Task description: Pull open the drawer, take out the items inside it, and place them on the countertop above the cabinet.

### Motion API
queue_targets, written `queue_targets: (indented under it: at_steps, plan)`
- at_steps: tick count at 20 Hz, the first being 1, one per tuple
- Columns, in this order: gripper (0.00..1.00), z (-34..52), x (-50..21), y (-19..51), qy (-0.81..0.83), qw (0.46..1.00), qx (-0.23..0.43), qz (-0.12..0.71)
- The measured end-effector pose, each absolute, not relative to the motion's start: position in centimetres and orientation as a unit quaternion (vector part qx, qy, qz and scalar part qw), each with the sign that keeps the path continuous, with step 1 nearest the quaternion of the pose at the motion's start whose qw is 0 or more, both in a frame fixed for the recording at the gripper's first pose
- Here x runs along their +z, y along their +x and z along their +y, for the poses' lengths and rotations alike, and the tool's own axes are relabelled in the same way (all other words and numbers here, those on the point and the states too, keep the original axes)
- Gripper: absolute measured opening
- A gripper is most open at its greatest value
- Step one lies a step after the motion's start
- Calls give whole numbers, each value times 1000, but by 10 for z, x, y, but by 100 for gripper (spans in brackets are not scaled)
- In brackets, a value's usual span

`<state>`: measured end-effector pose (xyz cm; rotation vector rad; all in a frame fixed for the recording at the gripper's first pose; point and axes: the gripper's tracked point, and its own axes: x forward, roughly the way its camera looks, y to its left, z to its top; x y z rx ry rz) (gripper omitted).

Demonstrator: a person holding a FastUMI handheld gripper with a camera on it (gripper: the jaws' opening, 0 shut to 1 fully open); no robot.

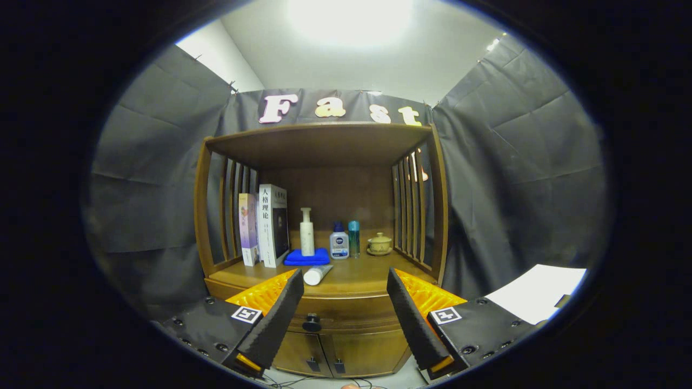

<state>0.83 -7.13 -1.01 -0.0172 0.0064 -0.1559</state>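
The drawer (pixel 335 316) is shut, its long front running crosswise to the fingers, its dark knob (pixel 312 322) pointing back at the gripper (pixel 345 297). The fingers are spread wide, holding and touching nothing. The knob sits between them, nearer the left finger; the countertop (pixel 357 278) lies just beyond

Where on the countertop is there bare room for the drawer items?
Bare wood on the countertop lies right of the lying white tube, before the lidded cup. The left, by books, blue cloth and bottles, is crowded. Fingers open.
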Motion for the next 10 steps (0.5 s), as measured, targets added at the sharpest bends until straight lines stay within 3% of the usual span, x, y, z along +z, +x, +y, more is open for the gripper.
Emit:
queue_targets:
  at_steps: [10]
  plan:
    - [97, -64, -10, 8, 16, 998, -57, 3]
